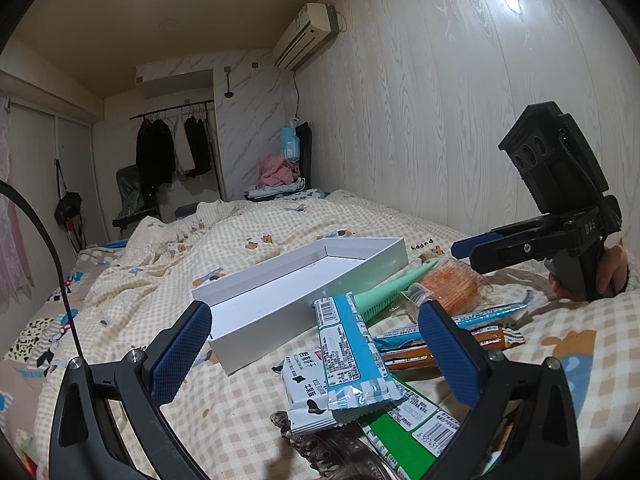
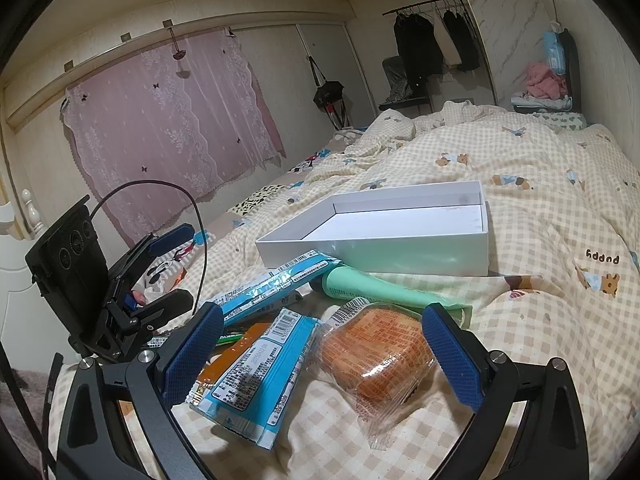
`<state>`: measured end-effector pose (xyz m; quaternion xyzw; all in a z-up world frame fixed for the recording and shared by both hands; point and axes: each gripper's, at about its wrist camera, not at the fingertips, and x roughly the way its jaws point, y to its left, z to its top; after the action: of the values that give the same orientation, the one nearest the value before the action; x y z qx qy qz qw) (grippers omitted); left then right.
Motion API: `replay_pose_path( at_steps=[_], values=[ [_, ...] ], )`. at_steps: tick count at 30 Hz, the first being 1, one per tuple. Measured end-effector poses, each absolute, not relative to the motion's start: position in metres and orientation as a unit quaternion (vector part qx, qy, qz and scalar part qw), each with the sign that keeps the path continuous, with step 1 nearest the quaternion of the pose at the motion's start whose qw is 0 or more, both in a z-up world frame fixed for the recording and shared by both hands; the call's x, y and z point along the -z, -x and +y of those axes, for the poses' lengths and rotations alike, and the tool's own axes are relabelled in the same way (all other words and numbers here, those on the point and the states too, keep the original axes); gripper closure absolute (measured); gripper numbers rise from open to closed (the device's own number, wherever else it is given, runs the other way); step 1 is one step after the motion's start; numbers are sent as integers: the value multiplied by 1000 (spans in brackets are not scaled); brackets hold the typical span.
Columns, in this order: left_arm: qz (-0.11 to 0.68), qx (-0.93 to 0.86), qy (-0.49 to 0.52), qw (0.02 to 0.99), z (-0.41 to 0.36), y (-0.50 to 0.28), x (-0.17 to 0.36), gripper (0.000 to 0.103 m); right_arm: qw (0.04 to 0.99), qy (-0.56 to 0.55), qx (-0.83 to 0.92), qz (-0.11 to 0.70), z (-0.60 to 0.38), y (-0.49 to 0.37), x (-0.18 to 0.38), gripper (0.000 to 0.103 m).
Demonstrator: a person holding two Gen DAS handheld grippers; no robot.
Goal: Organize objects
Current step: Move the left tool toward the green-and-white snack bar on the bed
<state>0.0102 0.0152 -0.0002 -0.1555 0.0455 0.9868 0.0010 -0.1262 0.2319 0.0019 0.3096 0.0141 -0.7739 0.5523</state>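
Both grippers hang over the snack heap with jaws spread wide and nothing held: the left gripper [image 1: 316,344] straddles a blue wrapped bar [image 1: 347,354]; the right gripper [image 2: 322,354] brackets a blue packet [image 2: 256,376] and an orange bun pack [image 2: 376,356]; the white box [image 2: 400,236] lies bare-floored at 12 o'clock, just beyond the heap; I judge the best move is to take one item crosswise at its middle, lift it clear of its neighbours, then lay it flat in the box; the left's bar runs lengthwise from 11 to 5 o'clock, its crimped end nearest the camera
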Motion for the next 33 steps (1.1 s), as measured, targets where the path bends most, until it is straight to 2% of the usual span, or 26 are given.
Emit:
replay_pose_path(
  at_steps=[17,25,31,33],
  values=[
    [45,-988,150,-4,15,-12,-1,0,550,-311,775,13,233,128,-3,3],
    [54,-991,49,-116,14,-46,-13,0,550,-311,775,13,233,128,-3,3],
    [53,-990,58,-116,10,-48,-17,0,551,-311,775,13,233,128,-3,3],
    [65,-987,102,-108,10,-40,-17,0,551,-311,774,13,233,128,-3,3]
  ],
)
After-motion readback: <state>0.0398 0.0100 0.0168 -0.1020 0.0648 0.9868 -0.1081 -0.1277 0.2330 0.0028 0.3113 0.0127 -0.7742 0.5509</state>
